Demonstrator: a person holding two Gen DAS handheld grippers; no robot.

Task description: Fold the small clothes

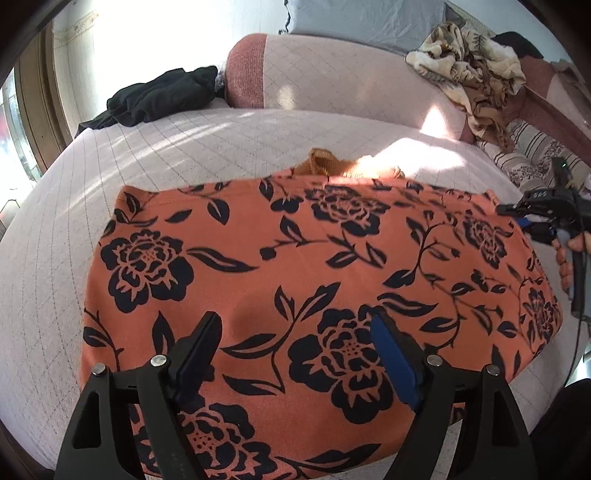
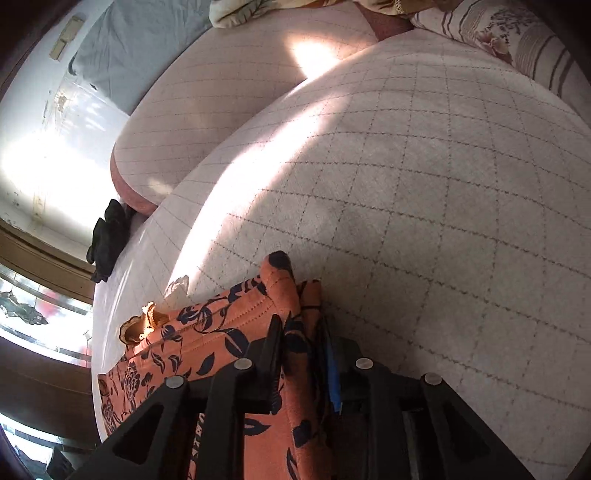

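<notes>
Left wrist view runs from a black garment (image 1: pixel 162 96) bunched at the far left edge of the bed (image 1: pixel 192 147), past a pink bolster cushion (image 1: pixel 314 74) and a grey pillow (image 1: pixel 362 18) behind it, to a crumpled beige floral cloth (image 1: pixel 469 70) heaped at the far right. Spread flat across the quilted bed cover is the orange floral garment (image 1: pixel 295 258), a frilled tan edge (image 1: pixel 325 166) poking out from under its far hem. The left gripper (image 1: pixel 295 354) tilts down over the near part of the garment, its fingers (image 1: pixel 199 354) standing wide apart above the cloth with nothing pinched between them. At the garment's right edge the right gripper (image 1: pixel 532 218) reaches in from the side, with part of a hand (image 1: pixel 576 247) wrapped around its handle. Right wrist view looks down along the right gripper (image 2: pixel 303 354), rolled to one side and angled toward the bed: its fingers (image 2: pixel 273 350) are clamped on a bunched corner of the orange floral garment (image 2: pixel 221 332), the fold of cloth rising between them. Bare quilted cover lies to the right of that.
</notes>
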